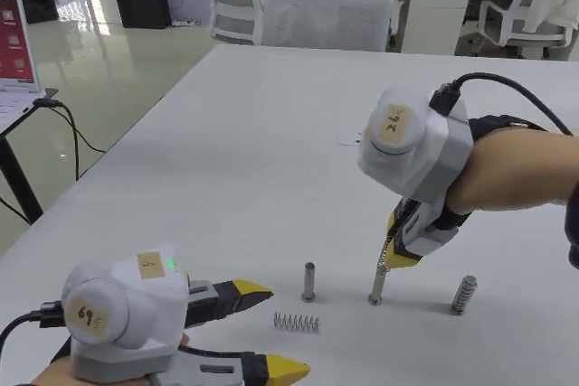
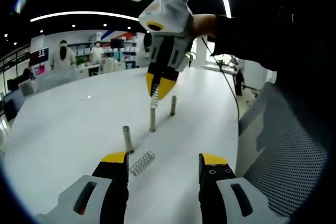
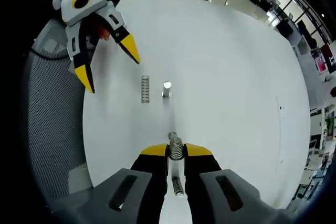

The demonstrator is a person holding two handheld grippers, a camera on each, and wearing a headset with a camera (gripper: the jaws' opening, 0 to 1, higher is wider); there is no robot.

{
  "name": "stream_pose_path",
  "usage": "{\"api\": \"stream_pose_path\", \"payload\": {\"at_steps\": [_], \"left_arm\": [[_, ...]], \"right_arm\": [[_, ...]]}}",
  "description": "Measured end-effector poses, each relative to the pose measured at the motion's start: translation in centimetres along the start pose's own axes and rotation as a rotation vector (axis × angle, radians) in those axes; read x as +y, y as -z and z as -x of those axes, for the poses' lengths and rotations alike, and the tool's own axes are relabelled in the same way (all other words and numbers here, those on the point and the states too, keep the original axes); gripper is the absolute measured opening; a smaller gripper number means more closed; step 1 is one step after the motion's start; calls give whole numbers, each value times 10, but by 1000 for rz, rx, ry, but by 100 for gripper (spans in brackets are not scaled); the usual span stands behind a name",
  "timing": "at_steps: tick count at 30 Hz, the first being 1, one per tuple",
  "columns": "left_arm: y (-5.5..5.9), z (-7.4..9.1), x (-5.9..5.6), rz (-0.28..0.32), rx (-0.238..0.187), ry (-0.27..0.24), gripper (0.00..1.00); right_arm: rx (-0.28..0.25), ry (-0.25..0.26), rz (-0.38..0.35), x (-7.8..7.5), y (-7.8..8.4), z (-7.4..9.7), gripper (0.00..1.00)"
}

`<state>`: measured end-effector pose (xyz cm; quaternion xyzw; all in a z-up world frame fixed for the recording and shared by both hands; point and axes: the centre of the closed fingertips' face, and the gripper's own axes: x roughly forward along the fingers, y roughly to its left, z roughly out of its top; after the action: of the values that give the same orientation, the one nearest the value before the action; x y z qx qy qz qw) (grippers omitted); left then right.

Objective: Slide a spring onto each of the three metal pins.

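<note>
On the smooth white table stand 3 slim metal pins, and the third pin already wears a coil. The right gripper is clamped on a thin wire spring, whose lower end meets the top of the middle pin. The left gripper has its yellow-tipped jaws wide apart, near a loose spring lying beside the bare pin.
</note>
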<state>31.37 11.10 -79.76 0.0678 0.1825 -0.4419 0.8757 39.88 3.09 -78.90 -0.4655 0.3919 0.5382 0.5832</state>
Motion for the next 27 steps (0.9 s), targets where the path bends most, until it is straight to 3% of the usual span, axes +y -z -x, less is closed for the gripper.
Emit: {"api": "stream_pose_path", "payload": {"at_steps": [27], "left_arm": [[3, -1, 1, 5, 13, -2, 47]], "right_arm": [[55, -50, -22, 2, 11, -38, 8]]}}
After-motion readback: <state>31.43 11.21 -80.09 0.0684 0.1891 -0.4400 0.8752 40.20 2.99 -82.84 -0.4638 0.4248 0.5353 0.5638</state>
